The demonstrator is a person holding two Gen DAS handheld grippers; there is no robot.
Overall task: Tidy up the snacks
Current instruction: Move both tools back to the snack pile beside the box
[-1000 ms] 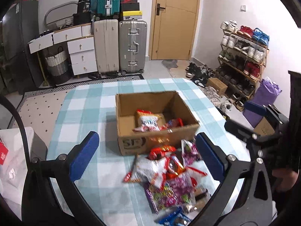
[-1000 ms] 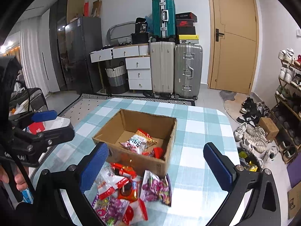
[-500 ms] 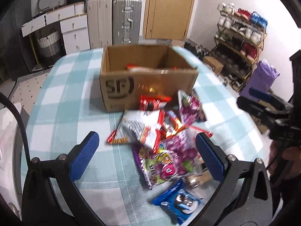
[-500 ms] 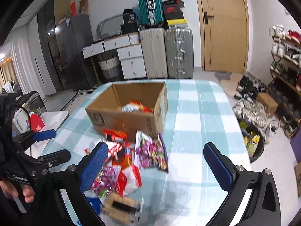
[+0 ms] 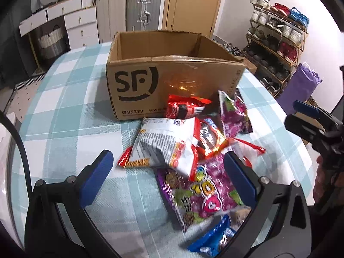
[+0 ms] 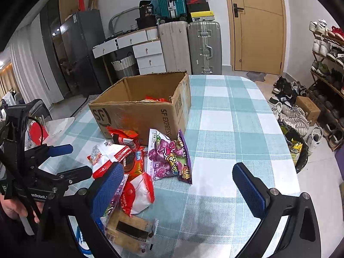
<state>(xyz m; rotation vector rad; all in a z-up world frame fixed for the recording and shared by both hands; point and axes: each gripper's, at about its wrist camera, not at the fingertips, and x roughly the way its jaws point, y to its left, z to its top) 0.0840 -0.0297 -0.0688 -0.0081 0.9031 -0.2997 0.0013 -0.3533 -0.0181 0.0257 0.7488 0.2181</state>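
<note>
An open cardboard box (image 5: 172, 79) marked SF stands on the checked tablecloth; it also shows in the right wrist view (image 6: 137, 109) with snacks inside. A pile of snack packets lies in front of it: a white packet (image 5: 165, 144), a red packet (image 5: 185, 107), purple candy bags (image 5: 206, 191) (image 6: 172, 159), a blue packet (image 5: 212, 238) and a tan wafer pack (image 6: 129, 230). My left gripper (image 5: 169, 174) is open and empty, low over the white packet. My right gripper (image 6: 178, 187) is open and empty, just right of the pile.
The checked table (image 6: 232, 116) has a rounded edge on the right. Behind it stand suitcases (image 6: 204, 47), a white drawer unit (image 6: 148, 53) and a door (image 6: 258, 25). A shoe rack (image 5: 277, 36) and shoes on the floor are to the right.
Both grippers have come down and forward toward the snack pile in front of the box. Both stay open and empty. The snacks have not moved.
</note>
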